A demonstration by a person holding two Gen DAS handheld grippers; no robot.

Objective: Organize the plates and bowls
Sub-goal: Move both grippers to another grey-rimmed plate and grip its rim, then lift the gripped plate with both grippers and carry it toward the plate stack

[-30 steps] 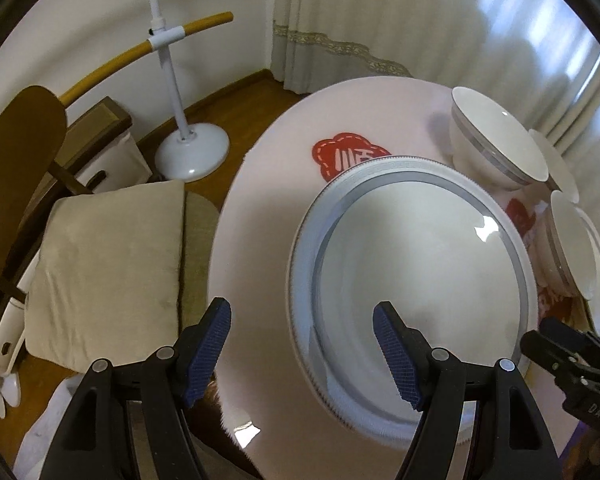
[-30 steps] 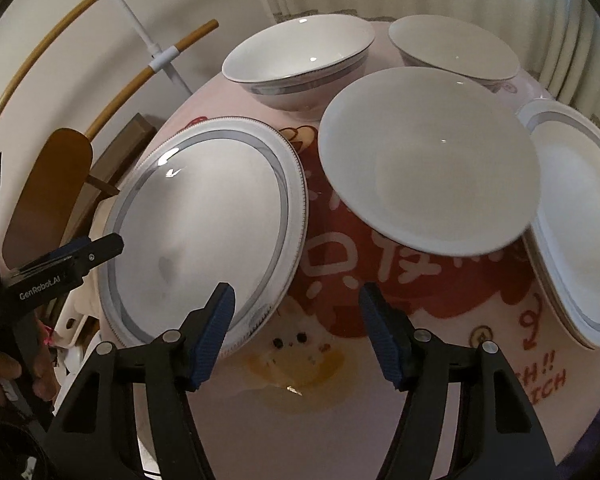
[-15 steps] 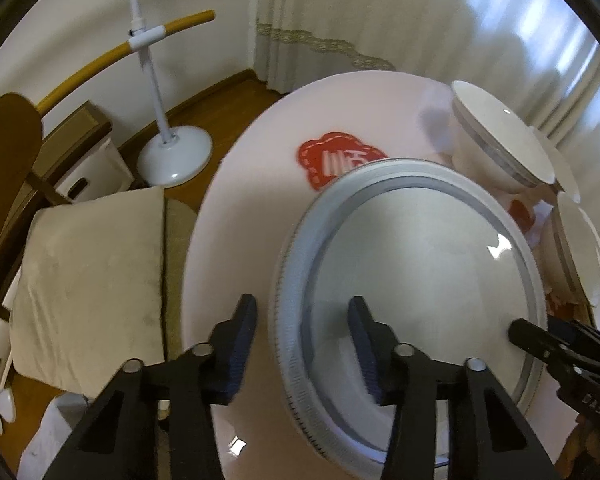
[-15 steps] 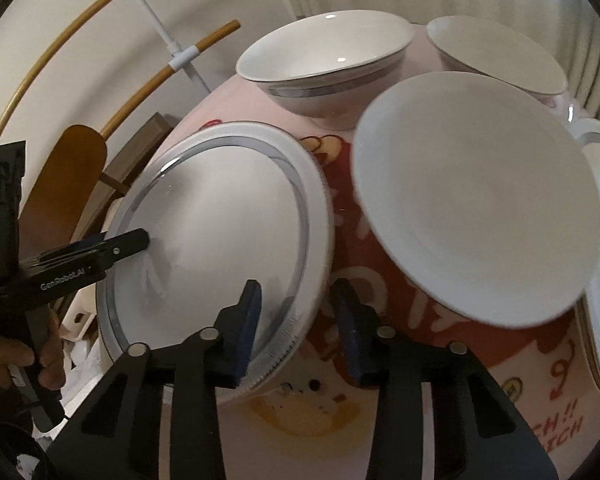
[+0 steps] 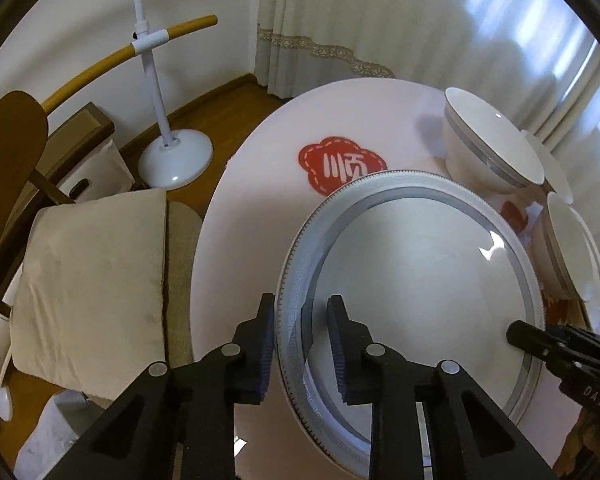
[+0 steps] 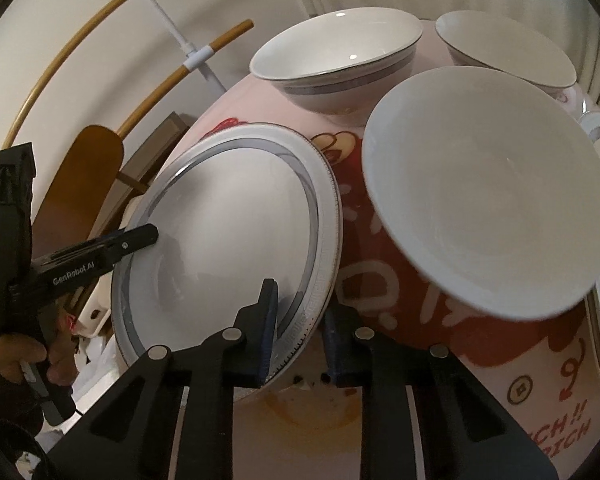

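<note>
Plate [image 5: 420, 280] with the grey band lies on the pink worktop [image 5: 252, 184] between both tools, left tool [image 5: 300, 344] closing over its near-left rim and right tool [image 6: 298, 328] over the opposite rim, each apparently gripping it already.

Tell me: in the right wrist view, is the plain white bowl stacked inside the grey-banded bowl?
No: the plain white bowl sits apart, in front of the grey-banded bowl.

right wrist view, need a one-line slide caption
Right gripper jaws closing on the rim of the grey-banded plate, left gripper at its far edge, bowls behind.
</note>
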